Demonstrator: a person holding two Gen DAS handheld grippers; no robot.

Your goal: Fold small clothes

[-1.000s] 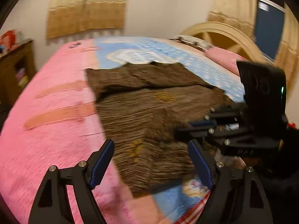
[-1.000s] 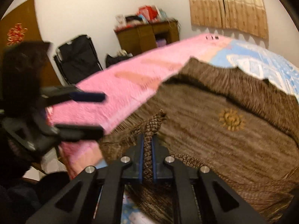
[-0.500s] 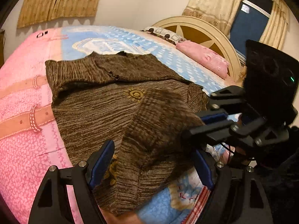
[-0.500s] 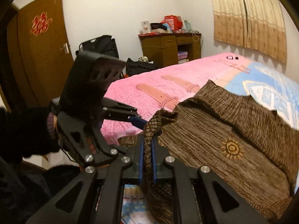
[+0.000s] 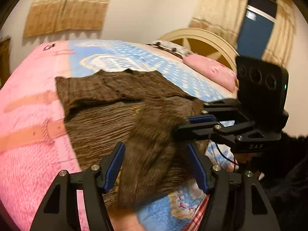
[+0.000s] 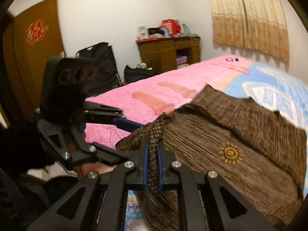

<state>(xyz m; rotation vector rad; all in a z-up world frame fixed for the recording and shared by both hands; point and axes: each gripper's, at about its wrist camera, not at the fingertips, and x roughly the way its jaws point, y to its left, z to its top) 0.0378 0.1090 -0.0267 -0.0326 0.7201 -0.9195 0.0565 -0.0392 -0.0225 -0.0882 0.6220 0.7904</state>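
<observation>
A small brown knit sweater [image 5: 119, 119] lies spread on the bed, with a gold sun emblem [image 6: 231, 153] on its front. My right gripper [image 6: 152, 146] is shut on the sweater's near edge, lifted and folded over the body; it also shows in the left wrist view [image 5: 184, 127]. My left gripper [image 5: 156, 163] is open and empty, its blue pads on either side of the raised fold, just above the cloth. It shows at the left of the right wrist view [image 6: 123, 123].
The bed has a pink and blue cover [image 5: 28, 144]. A pink pillow [image 5: 209, 69] and a cream headboard [image 5: 202, 36] are at the far end. A wooden desk [image 6: 169, 53], a black folding chair [image 6: 104, 65] and a door [image 6: 32, 57] stand beyond the bed's side.
My right gripper has stayed shut on the sweater's edge, first lifting it, then carrying it lower over the body. My left gripper stays open and has swung back left.
</observation>
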